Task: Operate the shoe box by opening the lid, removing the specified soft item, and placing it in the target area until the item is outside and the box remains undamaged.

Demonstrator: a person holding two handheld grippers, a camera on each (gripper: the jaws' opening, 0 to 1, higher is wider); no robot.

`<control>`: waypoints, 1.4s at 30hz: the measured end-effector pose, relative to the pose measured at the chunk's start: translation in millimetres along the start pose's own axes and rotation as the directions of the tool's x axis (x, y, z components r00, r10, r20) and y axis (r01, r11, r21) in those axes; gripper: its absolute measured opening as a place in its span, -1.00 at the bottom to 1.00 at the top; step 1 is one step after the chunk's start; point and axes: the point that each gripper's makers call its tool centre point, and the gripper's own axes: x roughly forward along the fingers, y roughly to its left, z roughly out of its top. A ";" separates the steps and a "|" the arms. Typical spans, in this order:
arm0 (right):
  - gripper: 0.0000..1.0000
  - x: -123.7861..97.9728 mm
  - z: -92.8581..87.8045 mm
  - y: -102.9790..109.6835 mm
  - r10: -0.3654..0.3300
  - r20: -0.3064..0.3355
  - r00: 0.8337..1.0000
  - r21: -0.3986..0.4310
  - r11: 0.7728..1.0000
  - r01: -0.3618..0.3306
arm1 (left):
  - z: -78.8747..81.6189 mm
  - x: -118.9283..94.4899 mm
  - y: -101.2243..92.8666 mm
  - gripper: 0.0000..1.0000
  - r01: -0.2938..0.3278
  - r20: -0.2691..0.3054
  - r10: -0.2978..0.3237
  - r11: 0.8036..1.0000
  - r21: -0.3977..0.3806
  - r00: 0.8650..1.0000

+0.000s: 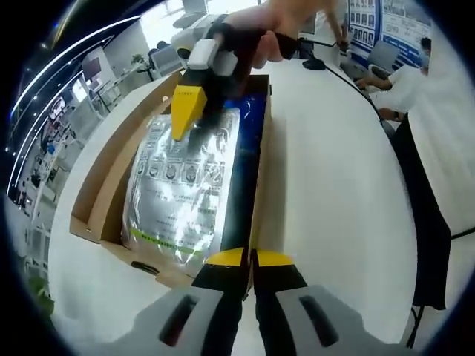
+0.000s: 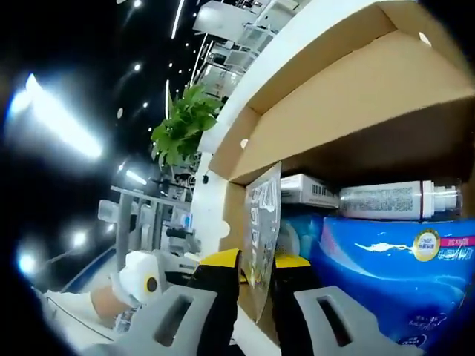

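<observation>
An open cardboard shoe box (image 1: pixel 100 185) lies on a white table (image 1: pixel 334 208). A silver foil pouch (image 1: pixel 182 193) rests on top of its contents, over a blue pack (image 1: pixel 249 119). My right gripper (image 1: pixel 194 126) reaches in from the far end, its yellow jaws pinching the pouch's far edge. In the right gripper view the pouch (image 2: pixel 261 215) stands edge-on between the jaws of the right gripper (image 2: pixel 256 261), which are shut on it. My left gripper (image 1: pixel 251 258) is shut at the box's near right wall, seemingly clamped on it.
Inside the box sit the blue pack (image 2: pixel 401 259), a white bottle (image 2: pixel 393 200) and a small white carton (image 2: pixel 308 190), under the cardboard wall (image 2: pixel 356 96). A person in white (image 1: pixel 438 111) stands at the table's right edge. A green plant (image 2: pixel 182 126) is beyond the box.
</observation>
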 end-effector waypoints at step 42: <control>-1.00 -52.5 21.9 35.2 0.044 0.097 0.994 -0.048 0.998 -0.039 | 0.2 2.1 -0.1 -0.96 -0.002 -0.010 0.002 1.000 -0.013 1.000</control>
